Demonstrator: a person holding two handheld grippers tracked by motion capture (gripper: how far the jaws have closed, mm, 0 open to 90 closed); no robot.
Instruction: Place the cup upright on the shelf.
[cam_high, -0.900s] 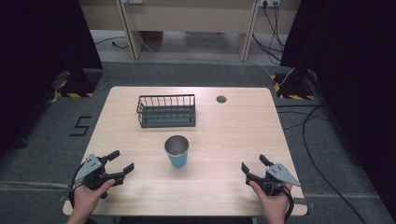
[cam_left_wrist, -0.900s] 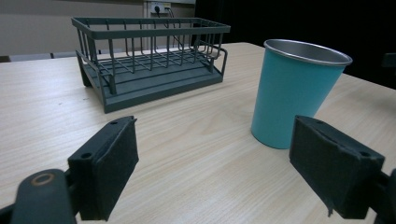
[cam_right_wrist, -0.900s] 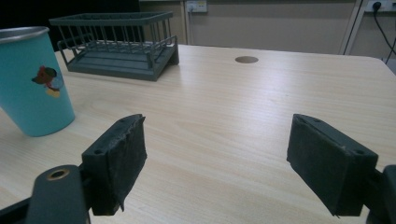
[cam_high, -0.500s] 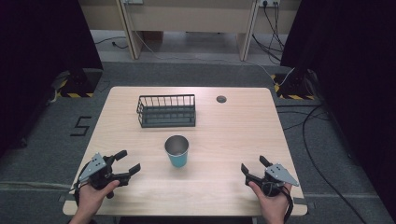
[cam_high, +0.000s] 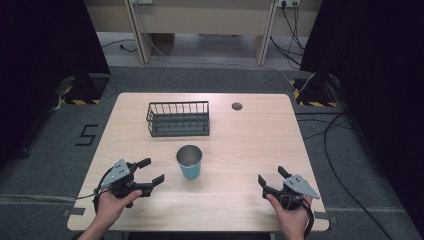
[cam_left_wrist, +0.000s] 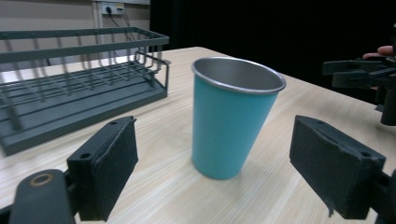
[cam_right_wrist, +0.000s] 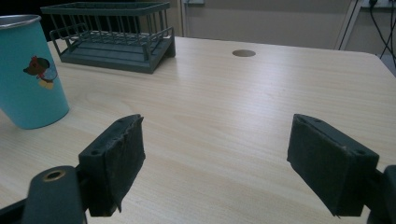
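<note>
A teal metal cup (cam_high: 190, 161) stands upright near the middle of the wooden table (cam_high: 250, 135); in the left gripper view the cup (cam_left_wrist: 231, 118) is close ahead, and in the right gripper view the cup (cam_right_wrist: 29, 70) shows a small cartoon print. My left gripper (cam_high: 151, 171) is open just left of the cup, jaws pointing at it, apart from it. In its own view the left gripper (cam_left_wrist: 229, 172) frames the cup. My right gripper (cam_high: 270, 175) is open near the front right edge, nothing between its jaws (cam_right_wrist: 233, 168).
A dark wire rack (cam_high: 178, 118) sits behind the cup toward the back left. A round cable hole (cam_high: 237, 106) lies at the back right of the table. Dark curtains and floor cables surround the table.
My left gripper has moved right and forward toward the cup. The right gripper has stayed in place.
</note>
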